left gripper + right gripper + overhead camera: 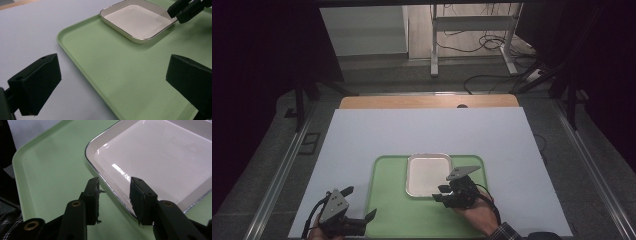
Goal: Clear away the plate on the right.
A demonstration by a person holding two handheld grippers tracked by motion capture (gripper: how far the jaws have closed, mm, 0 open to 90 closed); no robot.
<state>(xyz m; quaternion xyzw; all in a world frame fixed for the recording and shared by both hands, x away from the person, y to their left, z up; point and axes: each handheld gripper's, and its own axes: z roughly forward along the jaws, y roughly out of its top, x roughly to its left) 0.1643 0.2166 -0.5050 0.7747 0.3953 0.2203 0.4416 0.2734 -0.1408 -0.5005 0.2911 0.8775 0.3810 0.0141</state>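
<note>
- My right tongs sit at the near right corner of the white dish, jaws spread partway, one pad on either side of the dish rim, nothing pinched yet.
- In the right gripper view the right tongs straddle the rim: left pad over the green tray, right pad over the dish's inside. Whether the pads touch the rim, I cannot tell.
- The dish lies at 12 o'clock from the right tongs, running away to about 1 o'clock in that view. It is a rounded square, so no real long axis; its sides run square with the tray.
- The dish rests flat on the tray, far-centre part, empty.
- My left tongs hang at the tray's near left corner, at about 8 o'clock from the dish, well apart from it, jaws spread wide and empty.
- In the left gripper view the left tongs frame the tray edge, with the dish off at 1 o'clock.
- The right hand is clearly the nearer one; I judge the next move to be closing on that rim.
- The tray lies on the pale surface.
- No brand, label or readable writing on the dish, tray or tongs.
</note>
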